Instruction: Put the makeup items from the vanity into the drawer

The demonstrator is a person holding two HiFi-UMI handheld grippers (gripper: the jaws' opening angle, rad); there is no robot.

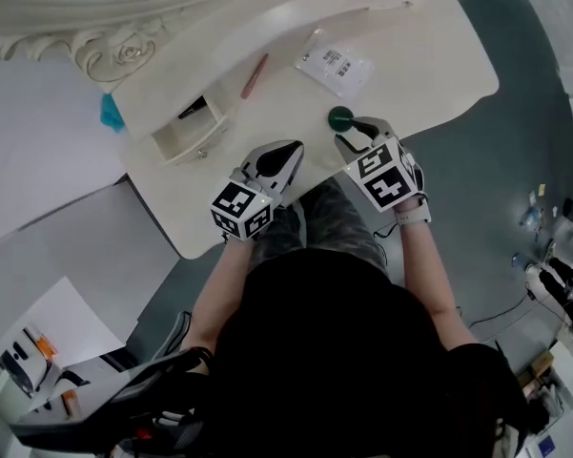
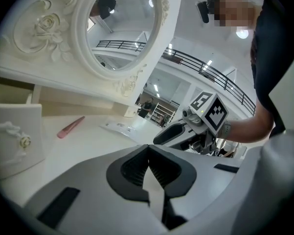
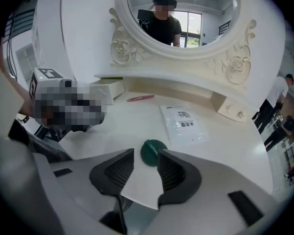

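A round dark-green makeup item (image 1: 340,118) (image 3: 150,151) lies on the white vanity top (image 1: 429,55). My right gripper (image 1: 355,135) (image 3: 147,153) stands open right behind it, fingertips on either side of its near edge, pads not pressing it. A pink stick (image 1: 255,74) (image 2: 71,127) and a clear packet with a printed label (image 1: 336,65) (image 3: 183,123) lie further back. The small drawer (image 1: 186,134) (image 2: 17,131) at the left stands pulled out with a dark item inside. My left gripper (image 1: 288,153) (image 2: 147,147) is shut and empty over the front edge.
An ornate oval mirror (image 3: 181,18) rises behind the vanity top. A second small drawer with a knob (image 3: 235,110) sits shut at the back right. The person's lap is below the table's front edge (image 1: 315,184). In the left gripper view the right gripper (image 2: 186,131) shows close by.
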